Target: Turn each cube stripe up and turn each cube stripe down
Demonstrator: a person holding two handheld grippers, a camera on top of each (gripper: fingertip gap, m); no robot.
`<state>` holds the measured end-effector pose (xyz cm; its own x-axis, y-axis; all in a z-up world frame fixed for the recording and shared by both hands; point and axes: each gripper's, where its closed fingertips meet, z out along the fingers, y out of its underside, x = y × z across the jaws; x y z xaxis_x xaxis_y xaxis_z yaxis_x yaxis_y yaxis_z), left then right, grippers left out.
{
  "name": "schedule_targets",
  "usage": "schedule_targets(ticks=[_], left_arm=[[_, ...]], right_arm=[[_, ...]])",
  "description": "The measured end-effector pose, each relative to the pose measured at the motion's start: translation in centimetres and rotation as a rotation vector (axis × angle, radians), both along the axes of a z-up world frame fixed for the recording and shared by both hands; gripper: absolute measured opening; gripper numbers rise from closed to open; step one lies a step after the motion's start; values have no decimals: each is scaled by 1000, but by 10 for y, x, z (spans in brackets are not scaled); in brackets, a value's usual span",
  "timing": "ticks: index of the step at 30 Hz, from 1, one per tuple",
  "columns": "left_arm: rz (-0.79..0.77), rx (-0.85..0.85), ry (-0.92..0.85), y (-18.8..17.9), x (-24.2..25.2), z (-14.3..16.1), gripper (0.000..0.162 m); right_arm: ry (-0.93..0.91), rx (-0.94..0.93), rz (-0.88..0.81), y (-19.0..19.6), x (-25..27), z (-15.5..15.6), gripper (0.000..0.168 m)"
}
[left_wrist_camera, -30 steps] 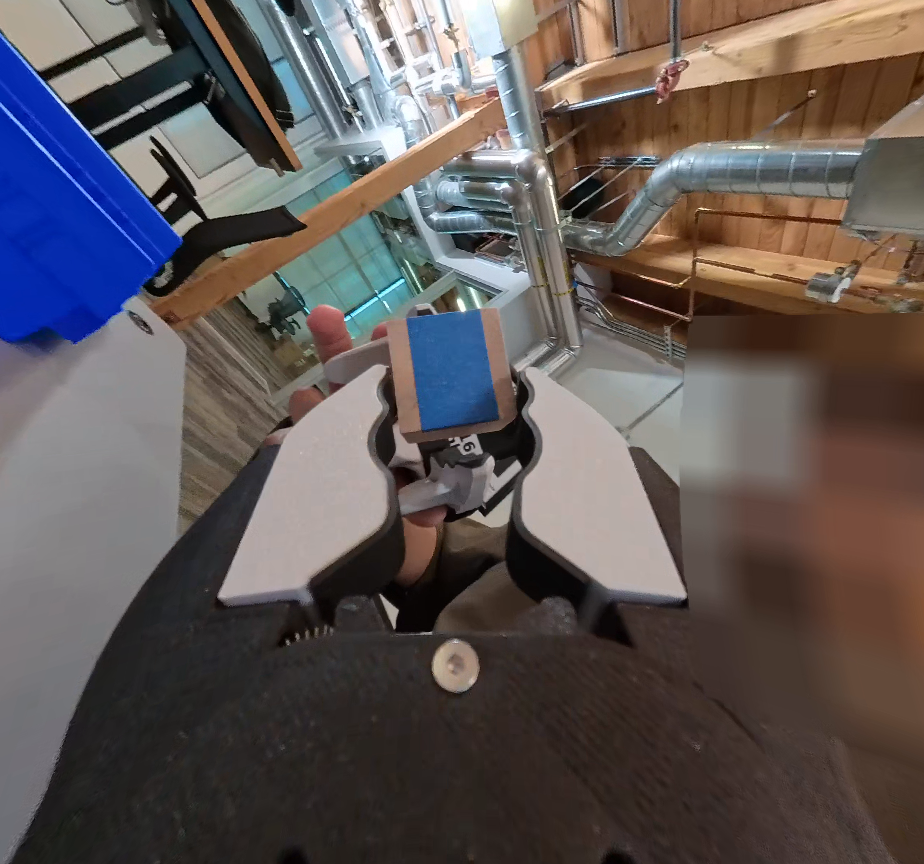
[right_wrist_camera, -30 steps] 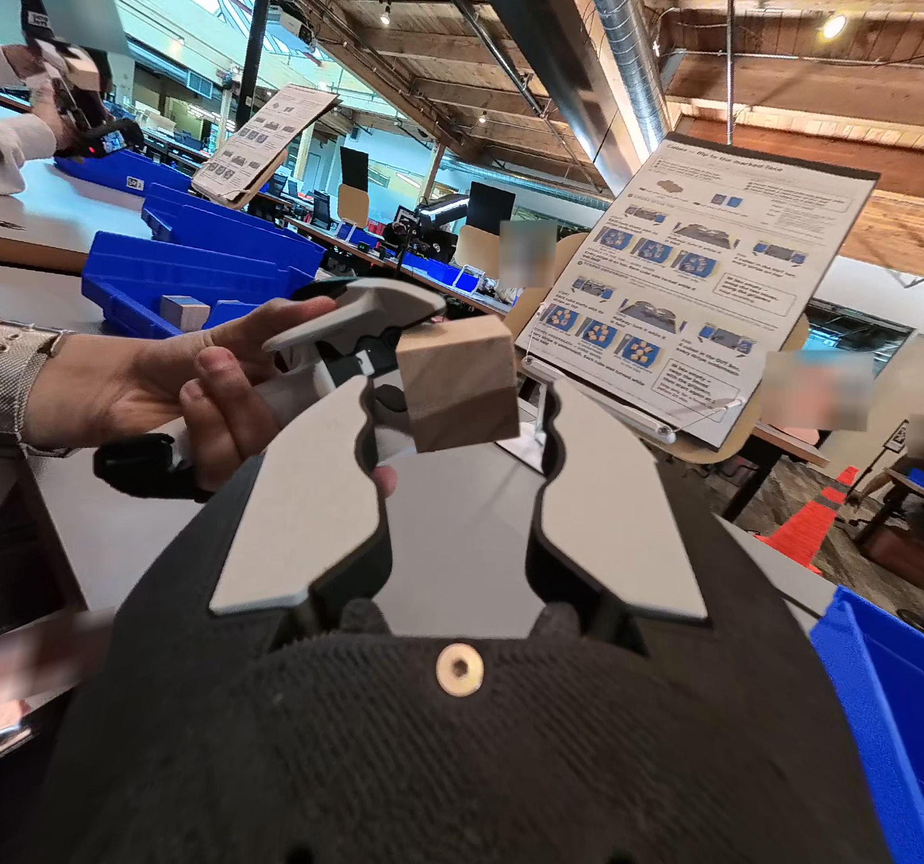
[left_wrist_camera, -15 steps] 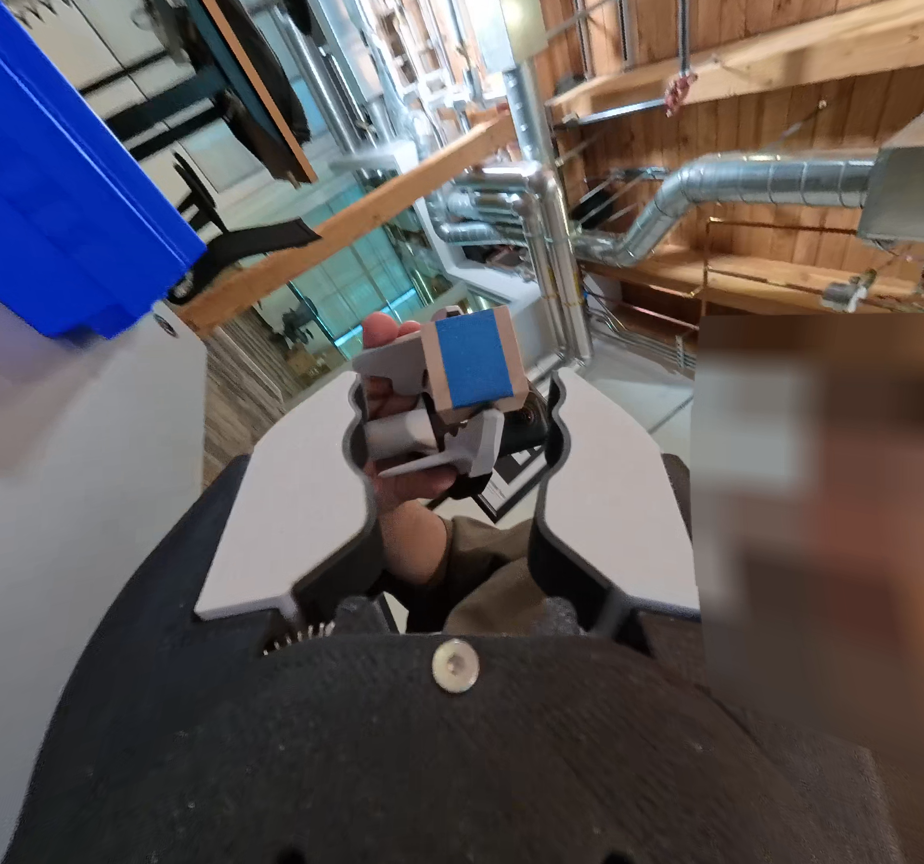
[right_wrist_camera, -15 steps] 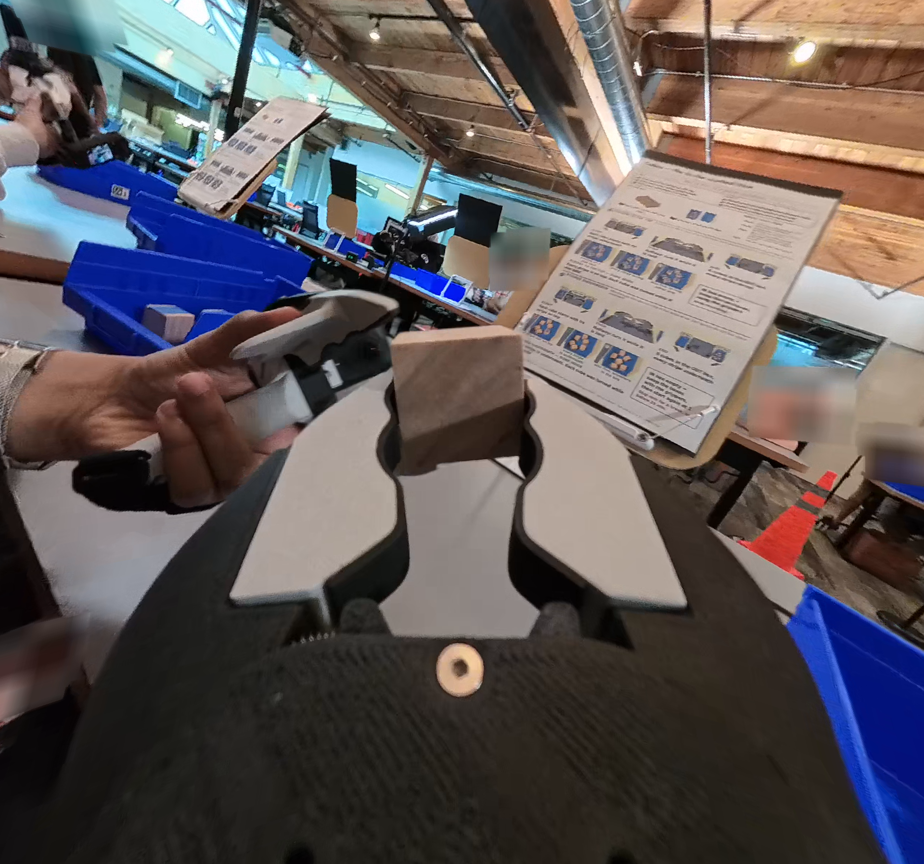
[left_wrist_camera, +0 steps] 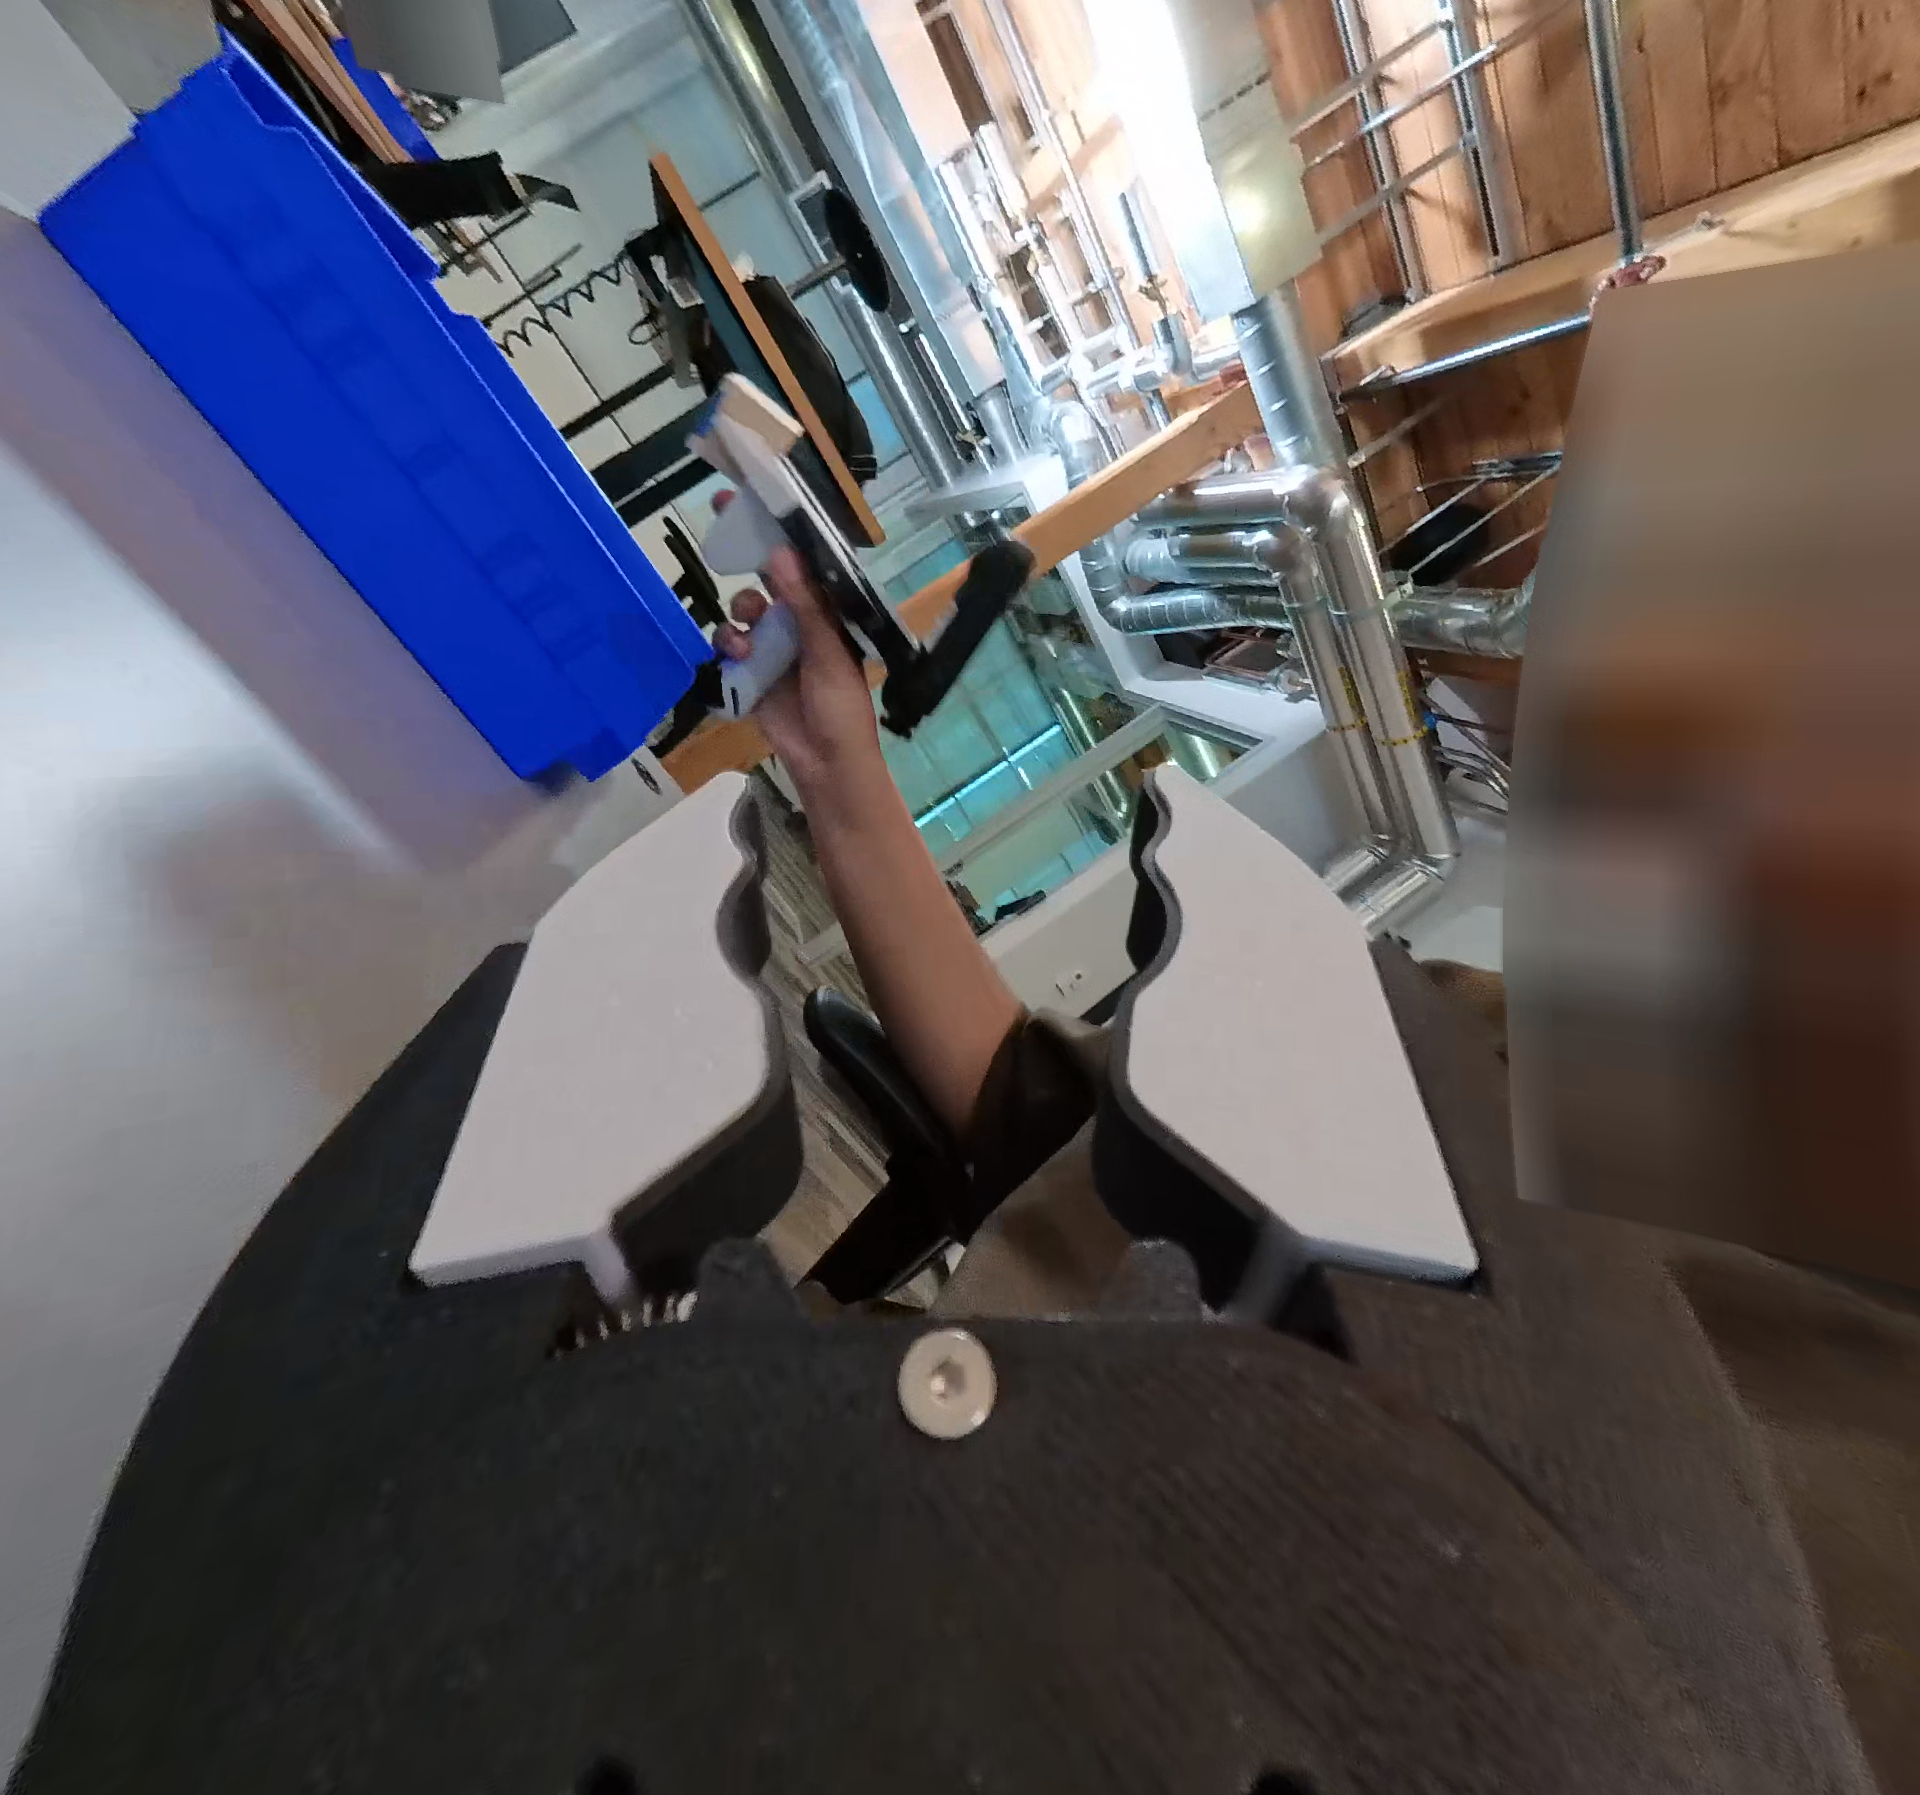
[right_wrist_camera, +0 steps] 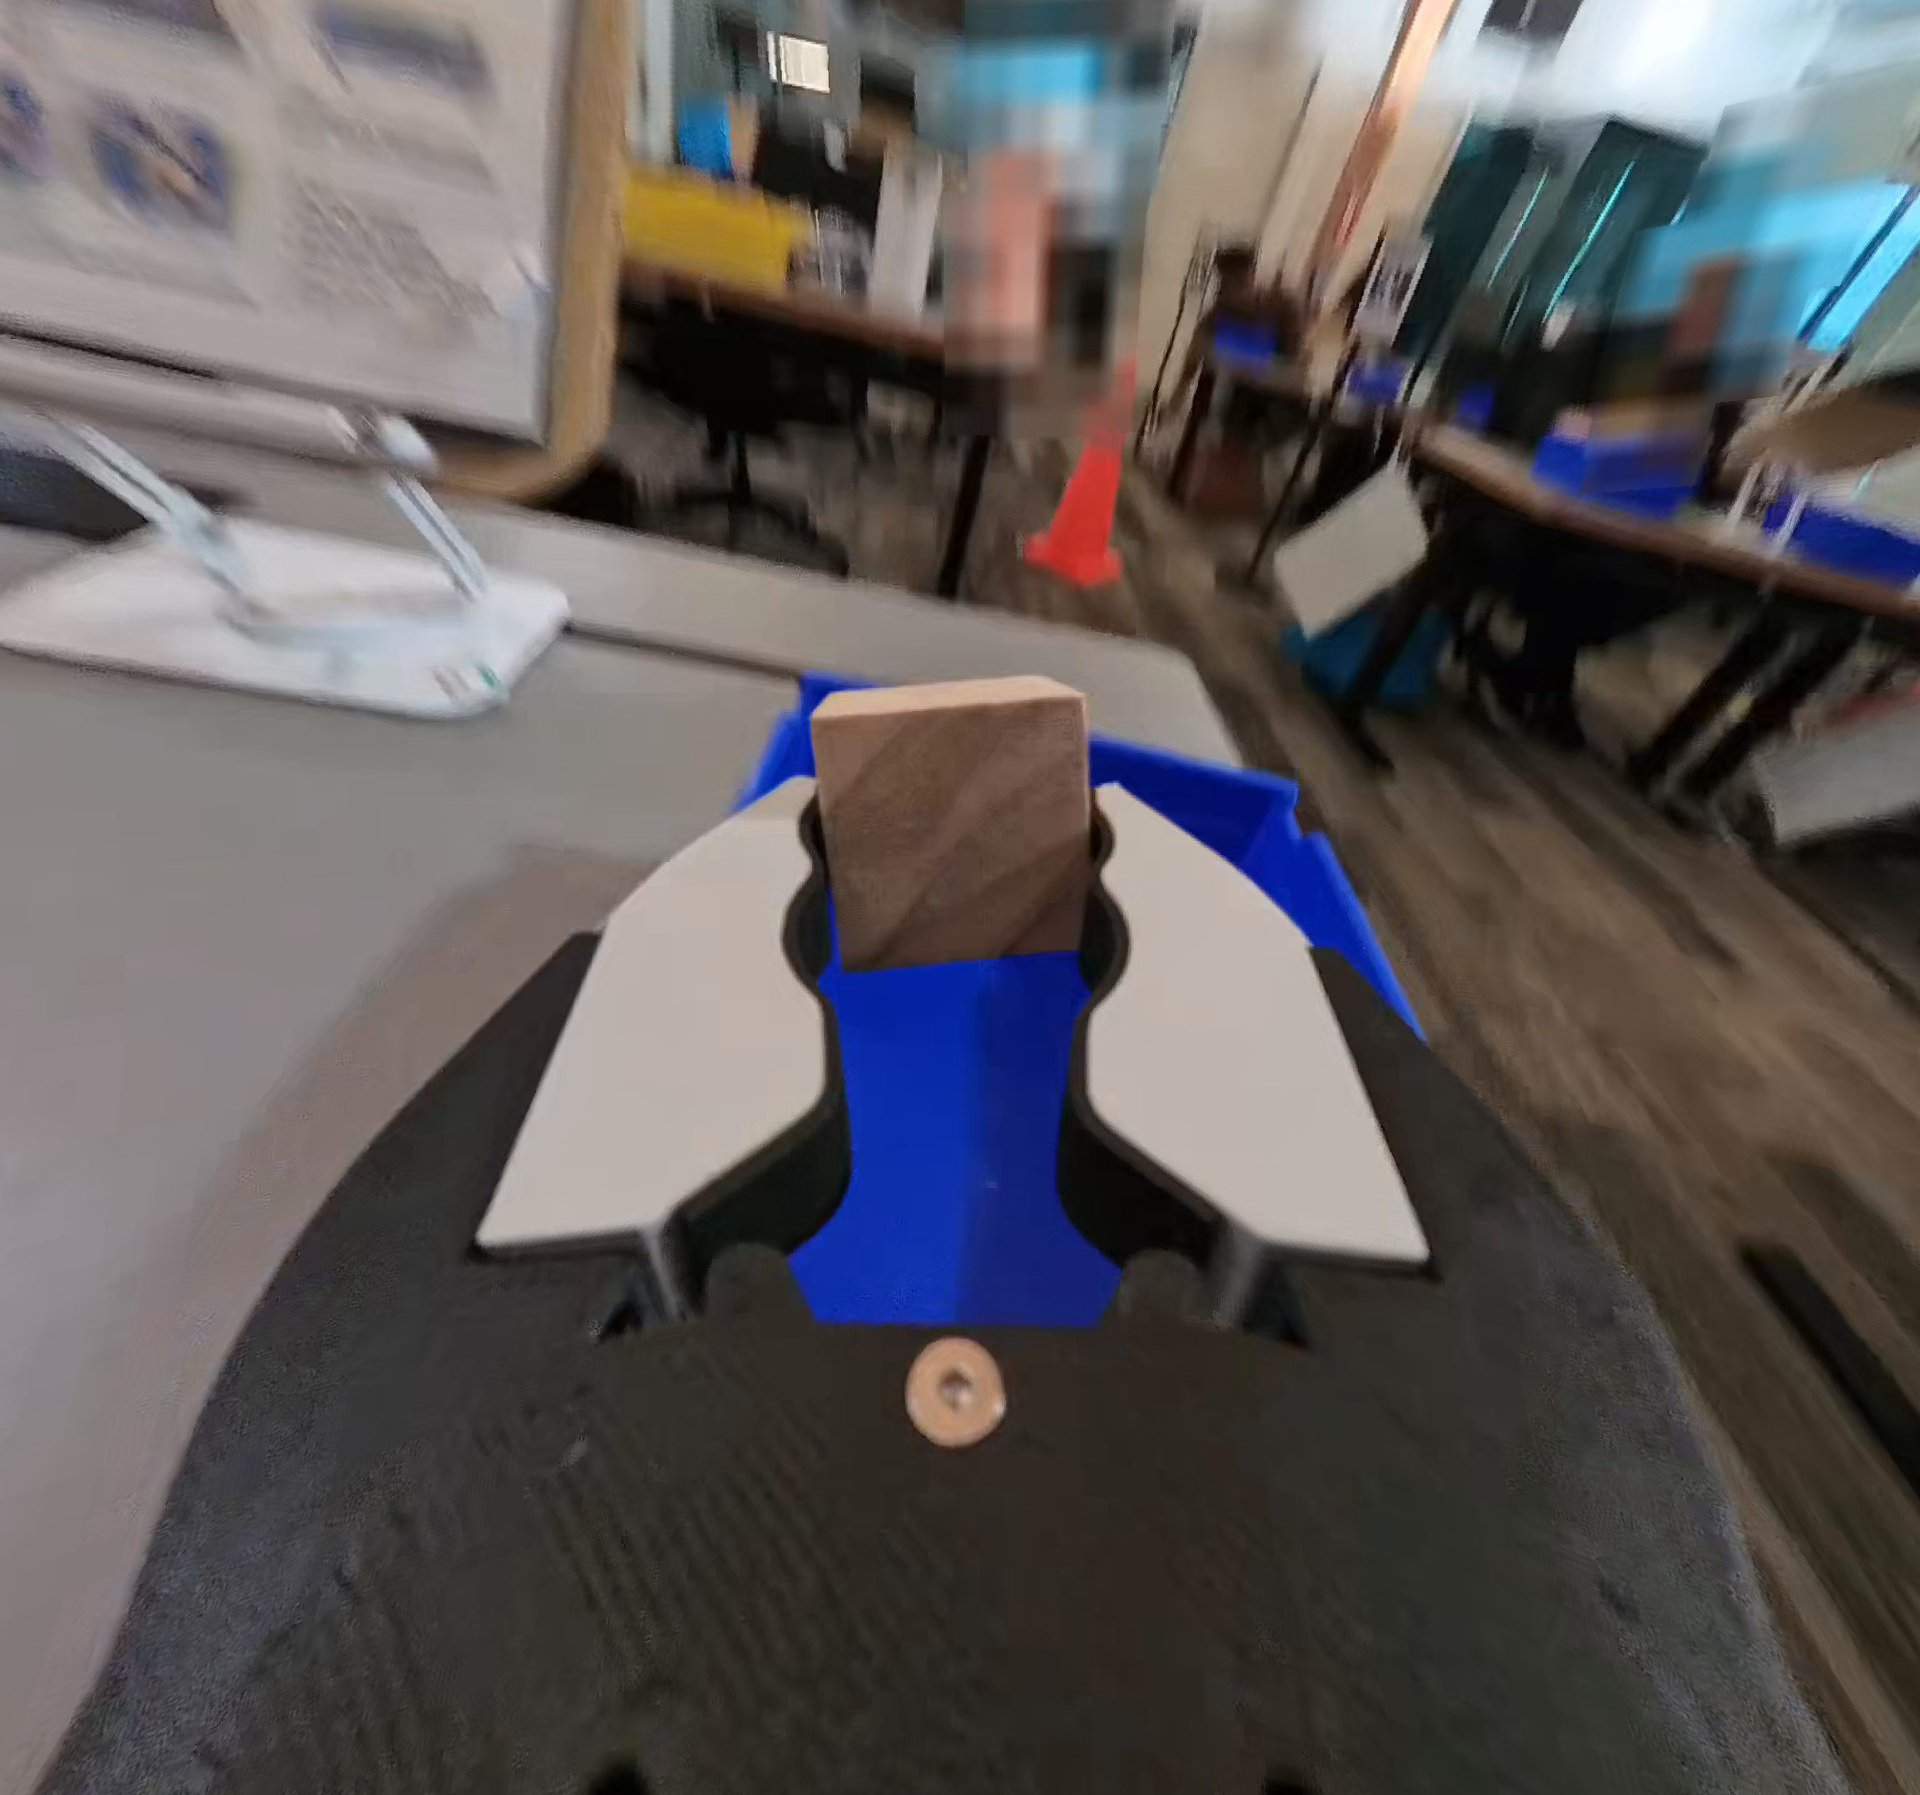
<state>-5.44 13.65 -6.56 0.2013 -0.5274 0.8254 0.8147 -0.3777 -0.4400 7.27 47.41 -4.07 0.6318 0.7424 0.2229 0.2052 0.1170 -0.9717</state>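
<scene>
My right gripper [right_wrist_camera: 956,846] clamps the cube [right_wrist_camera: 951,826] by its flat sides; it looks light and rigid, stripe probably hidden; left gripper [left_wrist_camera: 945,872] gapes empty.

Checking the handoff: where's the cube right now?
In the right wrist view, the wooden cube sits clamped between the right gripper fingertips, above the blue bin at the table's edge; the left gripper is open, empty.

Below the right hand-held gripper [right_wrist_camera: 954,810] the blue bin [right_wrist_camera: 1288,852] lies open; grey table [right_wrist_camera: 260,862] leftward is bare.

Black textured gripper [right_wrist_camera: 956,789] body, pale grey fingers [right_wrist_camera: 686,1018], silver screw [right_wrist_camera: 954,1411], brown sleeve [left_wrist_camera: 1039,1080]
</scene>
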Motion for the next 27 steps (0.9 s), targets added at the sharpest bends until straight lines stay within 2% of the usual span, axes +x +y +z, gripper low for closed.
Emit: schedule_targets(ticks=[3, 5, 9, 15, 21, 27], left_arm=[[32, -21, 34, 0, -3, -6, 68], [42, -43, 42, 0, -3, -13, 68], [55, -70, 45, -2, -5, -19, 68], [118, -129, 167, -2, -13, -39, 66], [124, -105, 68, -4, -15, -36, 65], [134, -125, 77, -7, -18, -38, 63]], right_arm=[[-209, -202, -8, 52, -28, -50, 47], [-350, -363, 3, 73, -43, -88, 47], [-411, -565, 43, 85, -70, -127, 47], [-452, -619, 47, 89, -88, -147, 47], [-458, -647, 8, 93, -92, -160, 46], [-428, -633, 29, 91, -94, -146, 53]])
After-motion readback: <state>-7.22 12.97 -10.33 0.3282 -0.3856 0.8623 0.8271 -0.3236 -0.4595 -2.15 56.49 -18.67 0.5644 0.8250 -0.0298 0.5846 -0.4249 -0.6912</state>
